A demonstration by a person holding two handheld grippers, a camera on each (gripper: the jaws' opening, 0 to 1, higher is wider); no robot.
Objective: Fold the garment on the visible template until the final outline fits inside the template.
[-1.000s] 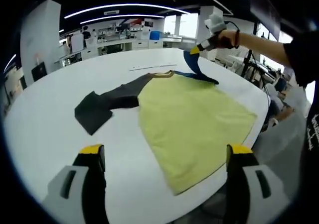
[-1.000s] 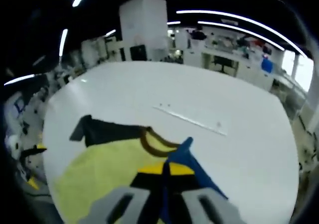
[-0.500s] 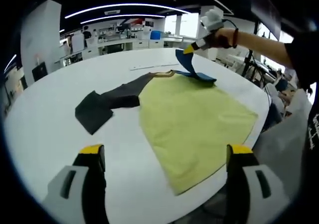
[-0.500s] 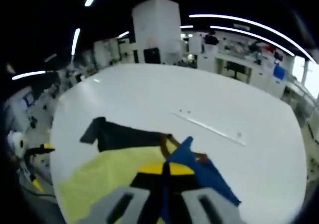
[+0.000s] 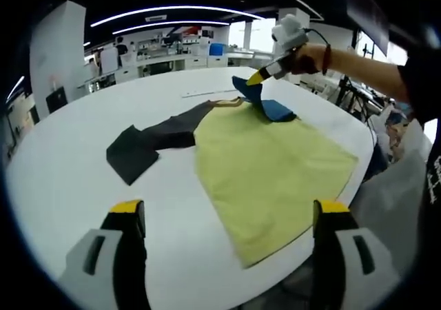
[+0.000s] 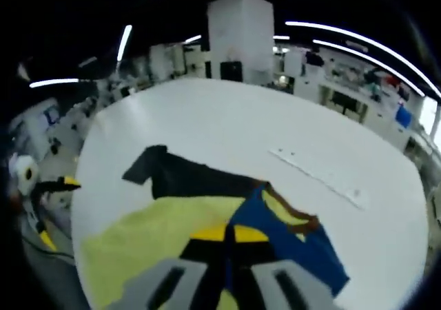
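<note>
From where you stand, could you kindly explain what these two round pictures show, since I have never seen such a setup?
A person holds a two-jaw gripper in each hand, and a fisheye camera rides on each one. The left gripper view looks out between the left gripper, whose jaws stand wide apart and hold nothing. On the white table lies a garment with a yellow body, a dark sleeve spread flat, and a blue sleeve. At the far side, a hand holds the right gripper, pinching that blue sleeve and lifting it over the yellow body. The right gripper view shows the same pinch from close up.
</note>
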